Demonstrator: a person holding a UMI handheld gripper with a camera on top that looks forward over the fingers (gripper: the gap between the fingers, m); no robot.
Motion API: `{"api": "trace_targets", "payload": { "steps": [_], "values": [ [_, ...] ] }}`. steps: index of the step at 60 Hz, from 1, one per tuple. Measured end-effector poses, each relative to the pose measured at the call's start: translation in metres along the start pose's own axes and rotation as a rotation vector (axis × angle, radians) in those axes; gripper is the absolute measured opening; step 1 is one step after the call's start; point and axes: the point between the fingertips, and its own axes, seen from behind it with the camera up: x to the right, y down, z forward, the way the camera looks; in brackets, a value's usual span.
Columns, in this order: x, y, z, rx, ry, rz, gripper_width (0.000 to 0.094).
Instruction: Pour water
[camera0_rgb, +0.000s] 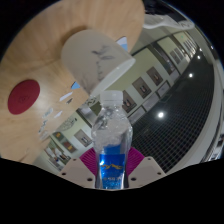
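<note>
Now | jaws clenched on clear plastic water bottle with blue label (112, 140), held between them | bottle tipped toward white cup (97, 55) on light wooden counter (40, 55), neck aimed cupward, seemingly for pouring | red round coaster (22, 96) beside cup

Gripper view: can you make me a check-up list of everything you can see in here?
Surface: light wooden table, seen at a tilt.
Job's things: clear bottle with a blue label, between the jaws; white cup on the table beyond the bottle.
Clutter: red disc on the table, to one side of the cup.
Grippers: gripper, jaws shut on the bottle.
Cables: nothing seen.
Surroundings: a row of windows beyond the table; a dark gridded surface with bright spots.
</note>
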Motion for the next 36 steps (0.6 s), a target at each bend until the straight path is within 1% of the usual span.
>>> {"api": "trace_targets", "payload": {
  "steps": [2, 3, 4, 6, 11, 12, 13, 18, 22, 24, 29, 30, 31, 36],
  "values": [
    [-0.001, 0.006, -0.002, -0.003, -0.01, 0.067, 0.0316],
    [0.002, 0.016, -0.017, -0.011, -0.01, 0.114, 0.0314],
    [0.0, 0.018, -0.018, -0.013, -0.018, 0.174, 0.0315],
    [-0.011, 0.014, -0.002, -0.009, -0.04, 0.323, 0.0317],
    [-0.027, 0.028, -0.012, -0.038, -0.083, 0.832, 0.0322],
    [-0.027, 0.028, -0.023, -0.047, -0.089, 0.944, 0.0324],
    [-0.032, 0.028, -0.008, -0.031, -0.103, 1.049, 0.0331],
    [-0.057, 0.022, -0.017, -0.032, -0.181, 1.56, 0.0332],
    [-0.075, 0.013, -0.025, 0.024, -0.249, 1.919, 0.0332],
    [-0.06, 0.001, -0.035, 0.05, -0.264, 2.075, 0.0333],
    [-0.07, -0.022, -0.048, 0.088, -0.349, 2.252, 0.0332],
    [-0.072, -0.025, -0.051, 0.094, -0.352, 2.26, 0.0332],
    [-0.082, -0.036, -0.03, 0.099, -0.353, 2.263, 0.0331],
    [-0.091, -0.053, -0.042, 0.127, -0.406, 2.291, 0.0331]
  ]
}}
